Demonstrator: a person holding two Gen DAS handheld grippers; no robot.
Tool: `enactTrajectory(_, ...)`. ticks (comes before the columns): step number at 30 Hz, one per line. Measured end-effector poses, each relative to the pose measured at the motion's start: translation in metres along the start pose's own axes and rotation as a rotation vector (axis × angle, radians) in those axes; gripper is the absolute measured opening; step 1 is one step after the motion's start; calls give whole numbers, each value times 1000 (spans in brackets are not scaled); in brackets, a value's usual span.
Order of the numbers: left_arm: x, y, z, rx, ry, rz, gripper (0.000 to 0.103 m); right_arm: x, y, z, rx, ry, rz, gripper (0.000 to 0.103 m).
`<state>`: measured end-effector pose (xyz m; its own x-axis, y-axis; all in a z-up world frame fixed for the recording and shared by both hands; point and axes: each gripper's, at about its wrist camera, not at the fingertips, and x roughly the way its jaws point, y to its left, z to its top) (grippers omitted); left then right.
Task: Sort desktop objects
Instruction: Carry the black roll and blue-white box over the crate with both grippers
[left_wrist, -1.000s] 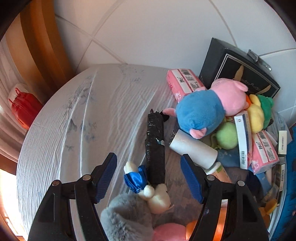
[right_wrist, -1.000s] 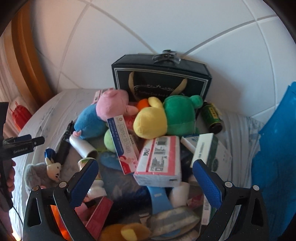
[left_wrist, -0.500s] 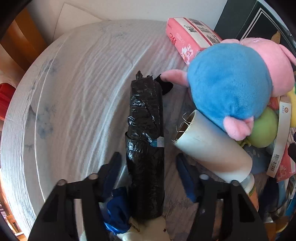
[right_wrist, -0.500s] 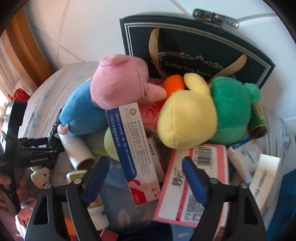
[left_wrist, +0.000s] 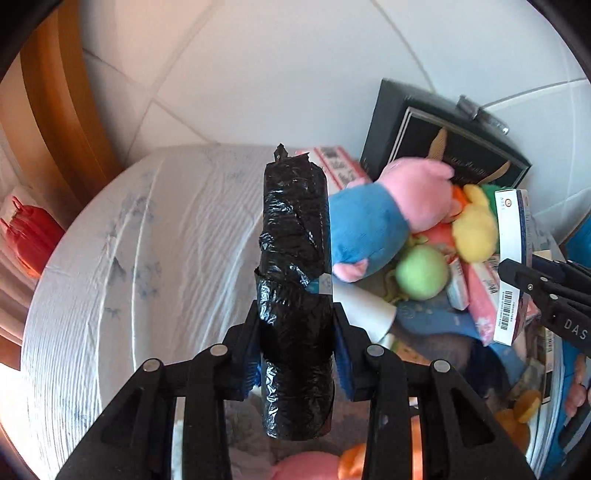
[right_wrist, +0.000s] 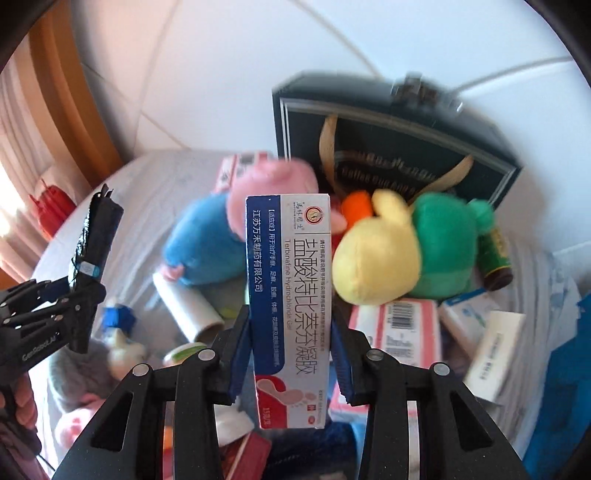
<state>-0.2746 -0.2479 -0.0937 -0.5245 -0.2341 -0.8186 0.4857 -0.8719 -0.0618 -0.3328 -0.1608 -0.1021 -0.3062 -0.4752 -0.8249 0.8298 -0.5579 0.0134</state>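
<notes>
While both tools are angled steeply down over the pile, each is seen with something pinched in it. The left tool (left_wrist: 295, 347) has just been closing, and its blue pads are pressed on the lower part of a long roll of crinkled black plastic bags (left_wrist: 293, 266), which is held upright, clear of the white ribbed cloth (left_wrist: 147, 258) on the bench. The right tool (right_wrist: 290, 354) has likewise just been closing — its pads are clamped on the lower half of a tall white-and-blue medicine carton (right_wrist: 290, 295) printed with a pink footprint, raised above the heap.

The left view alone shows the bare stretch of cloth beside the heap. Only the right view shows a dark green bottle (right_wrist: 496, 254) by the green plush toy (right_wrist: 448, 243), and the fingers (right_wrist: 24, 402) of the person's hand behind the left tool — the same black roll is seen there from the side.

Counted in the right view: one pink-and-blue plush pig (right_wrist: 221, 236), one yellow plush (right_wrist: 373, 258), one green plush, one white cardboard tube (right_wrist: 188, 310), one dark gift bag (right_wrist: 391, 147) with gold handles, standing against the white tiled wall.
</notes>
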Motion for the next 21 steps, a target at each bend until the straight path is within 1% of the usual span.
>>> enactTrajectory(4,-67,-21,-3,23,-129,-31,34,-66,9,-6,5,-101,-36,38)
enactTrajectory(6,-96,-24,-1,27,-172,-63,34,-97,12,-9,22,-141,-37,38)
enactTrajectory(8,-125,-36,-8,38,-211,-81,34,-132,15,-12,28,-187,-55,38)
enactTrajectory(10,-153,-48,-17,53,-247,-96,34,-167,17,-23,31,-226,-80,38)
enactTrajectory(15,-204,-67,-44,96,-320,-138,34,-240,23,-55,55,-310,-119,38)
enactTrajectory(21,-254,-103,-71,164,-371,-214,34,-316,18,-98,100,-405,-180,38)
